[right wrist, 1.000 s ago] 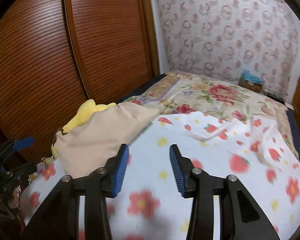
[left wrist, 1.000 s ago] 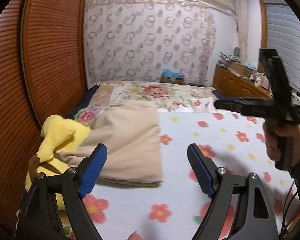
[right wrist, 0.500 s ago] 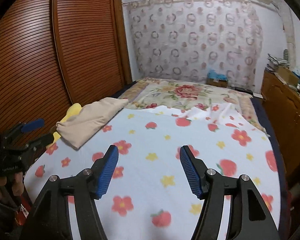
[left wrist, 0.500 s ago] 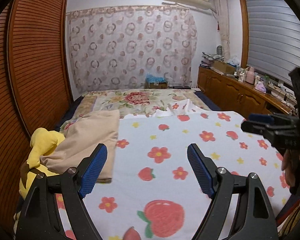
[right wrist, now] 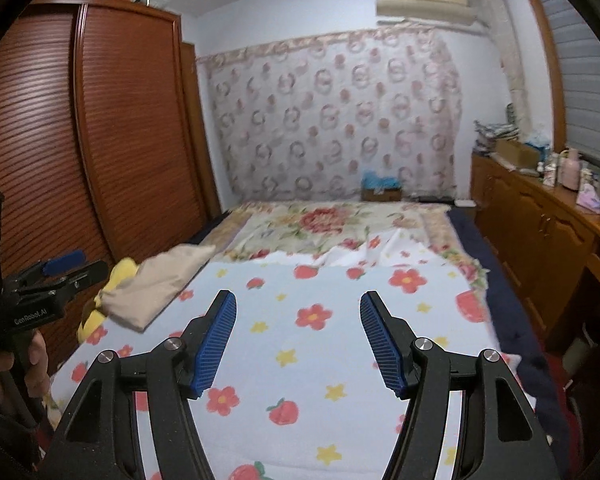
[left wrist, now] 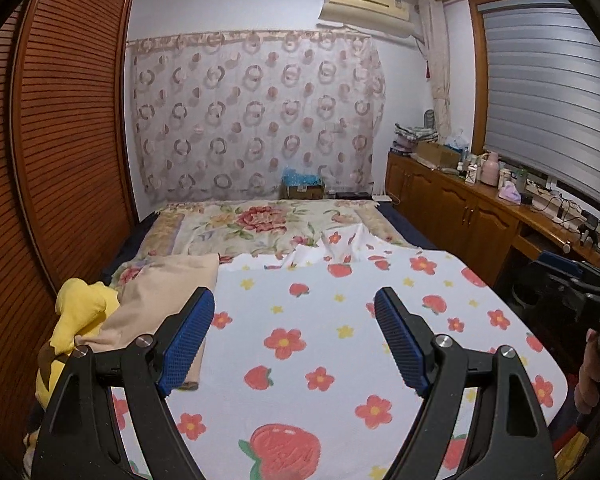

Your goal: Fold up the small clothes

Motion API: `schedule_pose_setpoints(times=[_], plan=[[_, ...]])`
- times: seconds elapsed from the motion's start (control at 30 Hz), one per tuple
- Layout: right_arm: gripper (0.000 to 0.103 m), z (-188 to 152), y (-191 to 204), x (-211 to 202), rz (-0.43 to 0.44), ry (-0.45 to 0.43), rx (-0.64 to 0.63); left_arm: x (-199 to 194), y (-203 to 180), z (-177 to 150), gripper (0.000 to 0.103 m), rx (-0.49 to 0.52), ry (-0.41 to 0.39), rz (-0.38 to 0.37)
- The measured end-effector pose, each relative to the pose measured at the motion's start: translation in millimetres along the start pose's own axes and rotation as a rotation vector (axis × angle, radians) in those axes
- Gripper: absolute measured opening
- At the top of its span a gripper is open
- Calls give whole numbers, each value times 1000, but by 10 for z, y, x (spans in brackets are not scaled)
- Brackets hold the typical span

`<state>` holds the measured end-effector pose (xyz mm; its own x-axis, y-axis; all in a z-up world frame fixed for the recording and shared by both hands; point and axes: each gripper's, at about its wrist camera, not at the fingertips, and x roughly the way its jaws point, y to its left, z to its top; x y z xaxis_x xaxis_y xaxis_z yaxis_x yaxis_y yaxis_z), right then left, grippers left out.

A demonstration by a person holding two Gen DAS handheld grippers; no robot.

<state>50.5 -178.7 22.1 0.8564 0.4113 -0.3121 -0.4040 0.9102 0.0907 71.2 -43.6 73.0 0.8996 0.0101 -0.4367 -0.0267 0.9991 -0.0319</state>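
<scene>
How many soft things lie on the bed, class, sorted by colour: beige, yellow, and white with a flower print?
Beige folded cloth: 1
Yellow plush toy: 1
White flower-print sheet: 1
Total: 3

A beige folded garment [left wrist: 168, 300] lies flat at the left edge of the bed, its near end overlapping a yellow plush toy [left wrist: 78, 316].

Open flowered sheet [left wrist: 320, 320] ahead; folded beige cloth [left wrist: 168, 300], yellow plush [left wrist: 76, 316] left.
</scene>
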Motion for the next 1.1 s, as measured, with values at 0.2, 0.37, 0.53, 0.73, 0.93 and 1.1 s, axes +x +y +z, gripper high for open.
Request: schedule_pose_setpoints(times=[0.2, 0.37, 0.53, 0.73, 0.93, 1.1], plan=[[66, -62, 17, -158, -43, -48, 9, -91, -42, 88, 83, 5, -39, 16], [66, -148, 83, -151, -55, -55, 11, -115, -51, 88, 83, 11, -44, 20], [66, -160, 75, -120, -55, -57, 13, -116, -57, 90, 83, 12, -47, 24], [66, -93, -53, -101, -60, -57, 13, -131, -65, 110, 83, 14, -54, 26], [66, -91, -100, -126, -57, -59, 18, -138, -66, 102, 83, 15, -54, 27], [66, -93, -133, -140, -58, -60, 18, -141, -66, 105, 83, 14, -53, 25]])
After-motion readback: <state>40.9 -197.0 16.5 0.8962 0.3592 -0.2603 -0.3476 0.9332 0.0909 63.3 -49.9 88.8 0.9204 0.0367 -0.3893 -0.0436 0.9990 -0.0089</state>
